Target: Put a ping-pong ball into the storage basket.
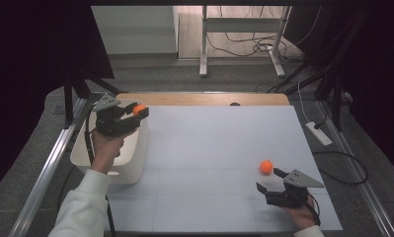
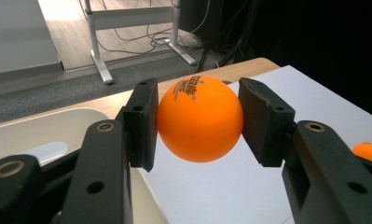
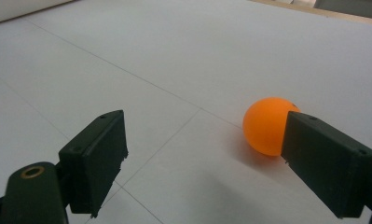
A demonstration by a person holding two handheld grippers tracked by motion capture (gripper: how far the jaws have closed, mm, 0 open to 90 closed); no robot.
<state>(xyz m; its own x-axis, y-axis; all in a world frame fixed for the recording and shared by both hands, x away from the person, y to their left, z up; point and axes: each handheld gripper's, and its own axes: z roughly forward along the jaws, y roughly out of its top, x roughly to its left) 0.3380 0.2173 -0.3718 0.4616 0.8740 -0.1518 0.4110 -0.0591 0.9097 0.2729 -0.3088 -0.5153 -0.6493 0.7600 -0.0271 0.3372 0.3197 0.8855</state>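
My left gripper [image 1: 139, 109] is shut on an orange ping-pong ball [image 2: 200, 119] with dark print on top; both pads press its sides. It hovers above the right rim of a white bin [image 1: 133, 163] at the table's left. A second orange ball [image 1: 266, 166] lies on the white table surface at the right. My right gripper [image 1: 269, 180] rests low near the front right, jaws open, with that ball [image 3: 267, 125] just beyond its right fingertip and partly hidden behind it.
The white tabletop [image 1: 209, 148] has a wooden strip [image 1: 204, 98] along its far edge. Beyond it on the floor stand a white desk frame [image 1: 244, 39], loose cables and a power strip [image 1: 319, 133]. A metal rail [image 1: 46, 168] runs along the left side.
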